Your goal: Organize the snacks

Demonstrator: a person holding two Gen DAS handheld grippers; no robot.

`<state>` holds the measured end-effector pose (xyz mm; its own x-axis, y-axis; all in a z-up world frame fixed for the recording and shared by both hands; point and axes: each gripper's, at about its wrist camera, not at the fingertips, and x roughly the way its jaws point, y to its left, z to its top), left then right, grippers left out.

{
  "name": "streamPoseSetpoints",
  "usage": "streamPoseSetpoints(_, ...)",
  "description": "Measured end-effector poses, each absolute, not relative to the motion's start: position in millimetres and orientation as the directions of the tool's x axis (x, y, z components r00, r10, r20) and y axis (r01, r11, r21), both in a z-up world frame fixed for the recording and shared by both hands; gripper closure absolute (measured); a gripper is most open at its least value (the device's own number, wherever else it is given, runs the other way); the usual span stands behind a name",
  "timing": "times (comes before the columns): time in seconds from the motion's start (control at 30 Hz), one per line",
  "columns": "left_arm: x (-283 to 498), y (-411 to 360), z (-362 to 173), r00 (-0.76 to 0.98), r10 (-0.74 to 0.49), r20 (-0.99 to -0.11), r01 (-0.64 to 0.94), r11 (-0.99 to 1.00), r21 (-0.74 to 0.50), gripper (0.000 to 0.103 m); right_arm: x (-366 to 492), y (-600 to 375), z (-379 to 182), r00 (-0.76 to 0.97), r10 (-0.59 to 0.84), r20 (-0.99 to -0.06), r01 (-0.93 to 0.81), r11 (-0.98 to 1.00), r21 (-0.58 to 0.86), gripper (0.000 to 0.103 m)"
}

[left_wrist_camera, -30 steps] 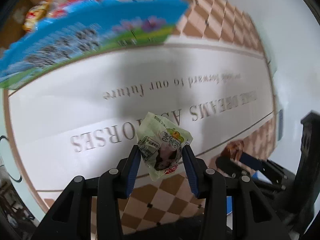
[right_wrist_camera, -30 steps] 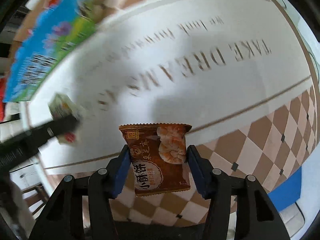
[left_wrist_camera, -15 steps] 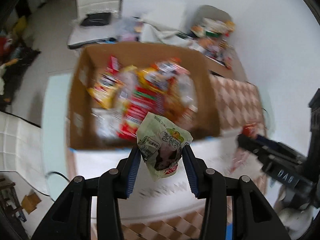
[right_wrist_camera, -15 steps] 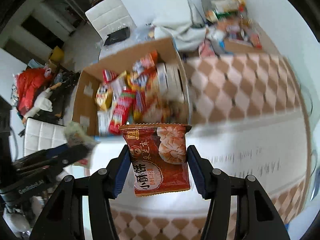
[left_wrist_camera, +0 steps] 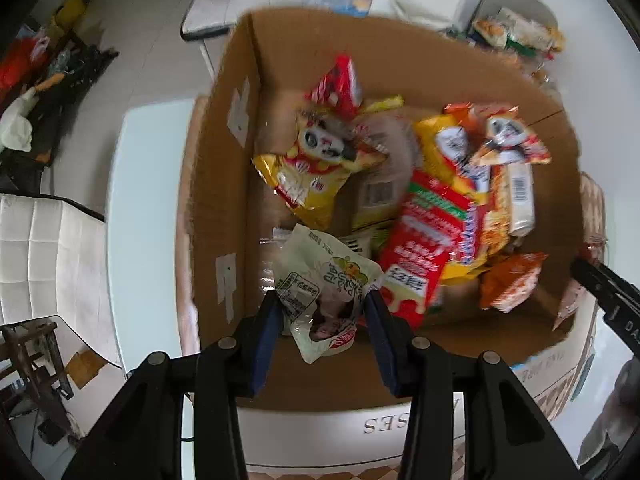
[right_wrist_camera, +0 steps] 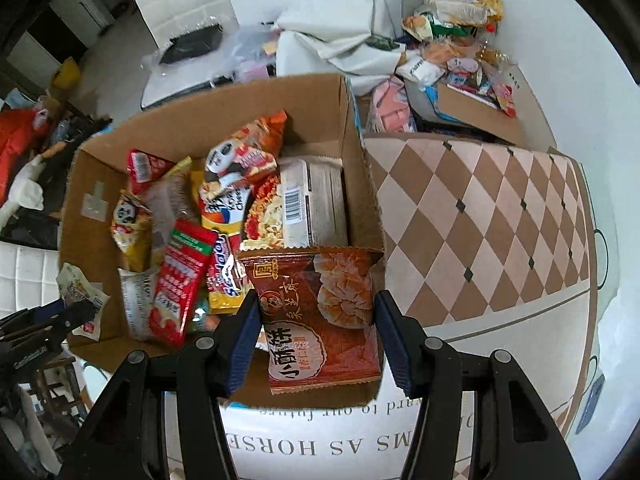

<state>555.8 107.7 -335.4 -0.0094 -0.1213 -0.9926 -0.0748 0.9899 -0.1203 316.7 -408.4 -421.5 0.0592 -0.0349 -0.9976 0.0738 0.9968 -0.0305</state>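
Two snack packets hang over the cardboard box [left_wrist_camera: 224,184], one in each claw. The left claw [left_wrist_camera: 323,320] is squeezed nearly shut on a pale green packet [left_wrist_camera: 320,280], its blue pads pressing both crumpled sides; the packet sits above the box's near left corner. The right claw [right_wrist_camera: 316,328] stands a little wider, clamped on a flat brown biscuit packet [right_wrist_camera: 320,312] (printed with pastries) that hangs over the box's near right corner, just inside the right wall.

Inside the box lie many wrappers: a yellow bag with a panda face [left_wrist_camera: 320,168], a long red pack [left_wrist_camera: 424,240], an orange packet [left_wrist_camera: 512,284]. Bare cardboard floor shows along the left wall, under the green packet; the right half is crowded. Beyond the right wall the checked cloth on the surface [right_wrist_camera: 480,208] lies bare.

A second ago both claws hung over the white lettered band of the cloth with the box at the far edge; now both are above the box, packets gripped as before.
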Motion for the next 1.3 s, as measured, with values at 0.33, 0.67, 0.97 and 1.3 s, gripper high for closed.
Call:
streamPoseSetpoints(0.33, 559, 107, -358, -0.040, -0.159, -0.987, -0.118, 0.981, -0.153, 0.021, 319, -408, -450, -0.051, -0.014, -0.999, 0.081, 0.997, -0.018, 0.020)
streamPoseSetpoints(0.67, 554, 95, -344, -0.006, -0.134, -0.991, -0.093, 0.987, -0.133, 0.013, 307, -397, -435, -0.022, -0.026, -0.999, 0.045, 0.999, -0.027, 0.010)
streamPoseSetpoints(0.97, 540, 79, -327, 0.051, -0.099, -0.994, -0.072, 0.992, -0.102, 0.013, 293, -404, -432, -0.014, -0.025, -1.000, 0.052, 0.998, -0.026, 0.009)
streamPoseSetpoints(1.3, 520, 71, -303, 0.114, -0.101, -0.988, -0.067, 0.992, -0.109, 0.013, 275, -408, -422, 0.010, -0.021, -1.000, 0.064, 0.998, -0.021, 0.009)
